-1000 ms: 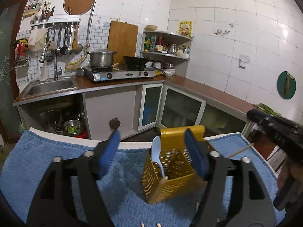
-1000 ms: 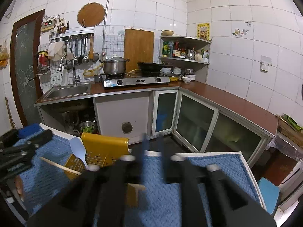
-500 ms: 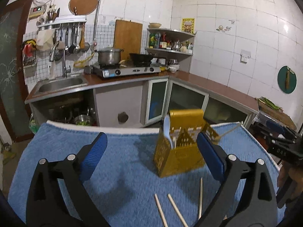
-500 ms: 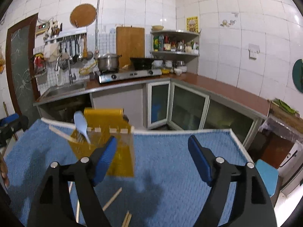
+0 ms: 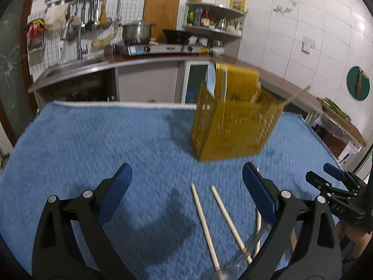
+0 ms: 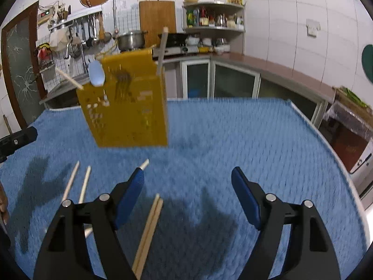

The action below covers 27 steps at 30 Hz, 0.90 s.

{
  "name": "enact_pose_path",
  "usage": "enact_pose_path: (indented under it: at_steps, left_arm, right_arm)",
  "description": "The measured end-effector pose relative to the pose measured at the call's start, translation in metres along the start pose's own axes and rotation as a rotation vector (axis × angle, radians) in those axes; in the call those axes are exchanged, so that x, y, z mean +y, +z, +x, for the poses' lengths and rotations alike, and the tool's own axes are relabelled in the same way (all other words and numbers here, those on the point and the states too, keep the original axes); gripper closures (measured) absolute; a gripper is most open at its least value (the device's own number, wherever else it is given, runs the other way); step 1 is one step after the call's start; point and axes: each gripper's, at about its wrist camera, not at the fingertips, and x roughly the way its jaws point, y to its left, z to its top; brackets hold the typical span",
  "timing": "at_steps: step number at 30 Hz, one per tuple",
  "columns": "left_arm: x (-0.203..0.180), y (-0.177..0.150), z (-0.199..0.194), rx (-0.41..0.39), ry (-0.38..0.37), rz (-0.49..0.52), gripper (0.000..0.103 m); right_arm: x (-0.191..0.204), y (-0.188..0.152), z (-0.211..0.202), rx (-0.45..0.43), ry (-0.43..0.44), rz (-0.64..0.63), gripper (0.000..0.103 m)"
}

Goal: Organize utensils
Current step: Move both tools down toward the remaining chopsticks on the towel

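Blue towel (image 5: 93, 140) spread over the work surface, kitchen counter with sink and stove behind. On it, toward the far side, a yellow perforated utensil holder (image 5: 233, 126), upright, a little blurred in both views; inside it a pale blue spoon (image 6: 96, 75) with bowl up, plus a couple of wooden sticks poking out at angles (one leaning left, one rising from the back corner in the right wrist view). Left gripper (image 5: 186, 193) low over the towel, jaws spread wide, blue pads well apart, nothing pressed between them. Between and just ahead of those fingers, two pale wooden chopsticks (image 5: 216, 214) lying loose on the towel, roughly side by side, near ends running toward the bottom edge; a third pale stick partly hidden behind the right finger. Right gripper (image 6: 187, 186) also spread, jaws having just been opening, empty, pads clear of everything. Below it a pair of darker wooden chopsticks (image 6: 149, 231) lying tight together, touching along their length, nearer the left finger than the right. Another pale stick tip (image 6: 144, 164) showing just past that left finger's pad, whether touching it not clear. Further left in the same view, the two pale chopsticks again, flat on the towel in front of the holder. Right gripper visible at the right edge of the left wrist view, a bit of hand beneath it.
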Motion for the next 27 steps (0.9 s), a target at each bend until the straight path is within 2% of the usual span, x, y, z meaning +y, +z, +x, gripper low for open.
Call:
enact_pose_path:
  at_steps: [8,12,15,22,27]
  left_arm:
    - [-0.003,-0.028,0.032,0.134,0.025,-0.007,0.012]
    - [-0.008,-0.034,0.045,0.19,0.027,0.01,0.013]
    - [-0.01,-0.037,0.055,0.231,0.021,0.016,0.022]
    - [-0.016,-0.042,0.072,0.299,0.009,0.021,0.047]
    - [-0.018,-0.041,0.075,0.305,0.004,0.033,0.056]
  right_arm:
    - [0.0,-0.031,0.021,0.105,0.005,0.018,0.027]
    - [0.003,-0.033,0.027,0.137,0.007,0.02,0.027]
    - [0.004,-0.034,0.029,0.147,0.006,0.013,0.028]
    - [0.012,-0.034,0.038,0.194,0.022,-0.019,0.051]
    - [0.011,-0.034,0.037,0.223,0.041,-0.025,0.06]
